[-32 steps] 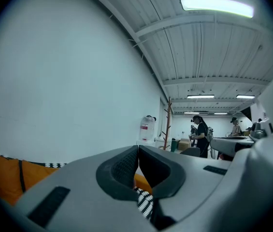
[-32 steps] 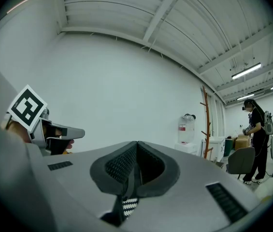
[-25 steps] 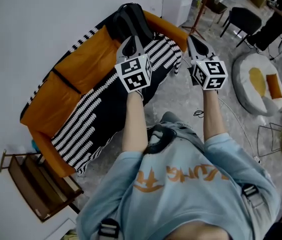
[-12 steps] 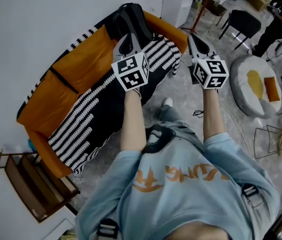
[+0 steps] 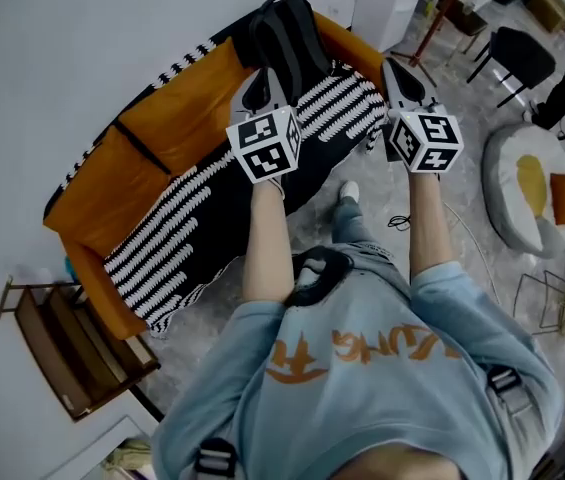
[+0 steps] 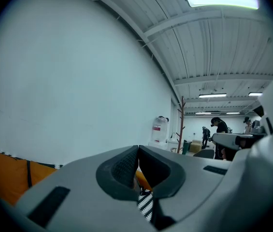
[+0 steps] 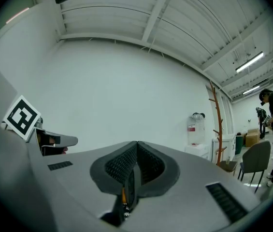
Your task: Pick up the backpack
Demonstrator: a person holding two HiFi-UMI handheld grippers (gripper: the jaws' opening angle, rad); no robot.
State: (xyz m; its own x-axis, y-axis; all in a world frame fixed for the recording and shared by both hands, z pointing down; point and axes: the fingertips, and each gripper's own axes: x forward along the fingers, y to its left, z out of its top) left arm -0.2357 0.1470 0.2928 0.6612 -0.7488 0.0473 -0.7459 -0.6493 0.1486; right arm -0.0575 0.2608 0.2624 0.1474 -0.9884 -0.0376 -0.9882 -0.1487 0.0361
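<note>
The black backpack [image 5: 290, 34] stands upright at the far end of an orange sofa [image 5: 176, 118], against its back cushion. A black-and-white striped blanket [image 5: 188, 220] covers the seat. In the head view my left gripper [image 5: 265, 76] is held level just short of the backpack, above the blanket. Its jaws are shut and hold nothing. My right gripper [image 5: 395, 67] is to the right, over the floor beside the sofa's end, also shut and empty. In the left gripper view the closed left gripper [image 6: 137, 151] points at the wall. The right gripper [image 7: 136, 146] does the same in its own view.
A wooden side table [image 5: 65, 352] stands at the sofa's near end. To the right are a round white cushion [image 5: 515, 204], a black chair [image 5: 518, 54], a wooden coat stand [image 5: 445, 4] and a cable [image 5: 400, 223] on the floor. The person's foot [image 5: 348, 192] is near the sofa.
Both grippers have moved forward towards the sofa's far end, and the left one is now closer to the backpack. The person has stepped forward. Both sets of jaws stayed shut.
</note>
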